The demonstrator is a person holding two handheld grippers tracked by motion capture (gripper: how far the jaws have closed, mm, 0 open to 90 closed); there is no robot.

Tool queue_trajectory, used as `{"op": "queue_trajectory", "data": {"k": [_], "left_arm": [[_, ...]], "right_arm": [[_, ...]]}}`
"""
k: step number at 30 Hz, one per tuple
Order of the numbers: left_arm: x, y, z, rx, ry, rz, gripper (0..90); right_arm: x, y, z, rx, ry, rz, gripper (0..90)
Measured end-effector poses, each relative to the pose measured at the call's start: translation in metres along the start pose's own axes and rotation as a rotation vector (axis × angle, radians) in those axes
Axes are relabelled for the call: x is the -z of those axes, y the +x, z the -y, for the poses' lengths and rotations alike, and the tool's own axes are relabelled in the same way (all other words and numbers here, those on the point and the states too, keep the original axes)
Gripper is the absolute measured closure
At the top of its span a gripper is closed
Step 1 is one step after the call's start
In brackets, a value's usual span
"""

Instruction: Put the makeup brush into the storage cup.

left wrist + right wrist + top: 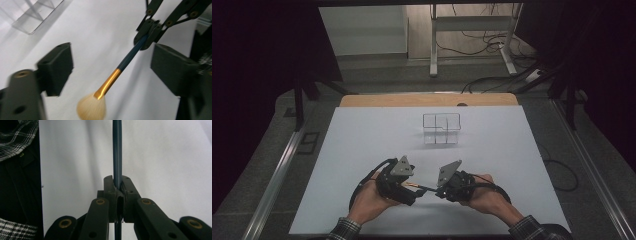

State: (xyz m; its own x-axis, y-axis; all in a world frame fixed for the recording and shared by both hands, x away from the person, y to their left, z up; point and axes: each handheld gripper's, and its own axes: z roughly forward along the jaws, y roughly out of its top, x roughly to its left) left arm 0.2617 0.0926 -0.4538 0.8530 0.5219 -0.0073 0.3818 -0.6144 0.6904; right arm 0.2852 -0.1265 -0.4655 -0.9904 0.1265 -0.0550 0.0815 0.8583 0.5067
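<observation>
Your worktop (362, 150) carries a white sheet over nearly all of its surface; a strip of bare wood shows along the far edge. One thing stands directly on the white surface: a clear plastic organiser (441, 128) with several open-topped compartments, set toward the far side, a little right of centre. Your hands rest at the near edge, well apart from it.

Dark blue brush handle (130, 56), gold ferrule (108, 83), cream bristles (91, 108) (plaid sleeve (17, 137), white table (362, 145)).
</observation>
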Motion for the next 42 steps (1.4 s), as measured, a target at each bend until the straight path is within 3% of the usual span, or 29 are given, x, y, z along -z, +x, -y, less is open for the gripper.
{"op": "queue_trajectory", "data": {"k": [1,2,7,12,16,23,29,33,42], "left_arm": [[0.001,0.002,0.001,-0.01,0.018,-0.006,10.6],[-0.001,0.002,0.002,0.019,0.004,-0.008,8.8],[0.004,0.009,0.007,0.029,0.03,-0.06,0.5],[0.011,0.021,0.015,0.096,0.016,-0.084,0.0],[0.013,0.026,0.022,0.114,0.004,-0.094,0.0],[0.008,0.035,0.031,0.16,-0.033,-0.025,0.0],[0.004,0.04,0.034,0.189,-0.064,-0.001,0.0],[0.004,0.042,0.034,0.25,-0.099,0.033,0.1],[0.002,0.041,0.027,0.344,-0.158,0.112,0.3]], "right_arm": [[0.0,0.0,0.0,-0.002,-0.003,0.0,84.8],[0.0,-0.001,0.001,-0.005,-0.002,0.001,84.8],[0.002,-0.005,0.004,-0.029,0.005,0.02,84.7],[0.007,-0.01,0.008,-0.068,-0.01,0.041,84.7],[0.01,-0.013,0.01,-0.09,-0.017,0.062,84.7],[0.016,-0.017,0.014,-0.141,-0.042,0.097,84.6],[0.02,-0.018,0.016,-0.173,-0.077,0.14,84.5],[0.02,-0.018,0.015,-0.197,-0.107,0.156,84.5],[0.018,-0.009,0.009,-0.237,-0.181,0.176,84.5]]}}
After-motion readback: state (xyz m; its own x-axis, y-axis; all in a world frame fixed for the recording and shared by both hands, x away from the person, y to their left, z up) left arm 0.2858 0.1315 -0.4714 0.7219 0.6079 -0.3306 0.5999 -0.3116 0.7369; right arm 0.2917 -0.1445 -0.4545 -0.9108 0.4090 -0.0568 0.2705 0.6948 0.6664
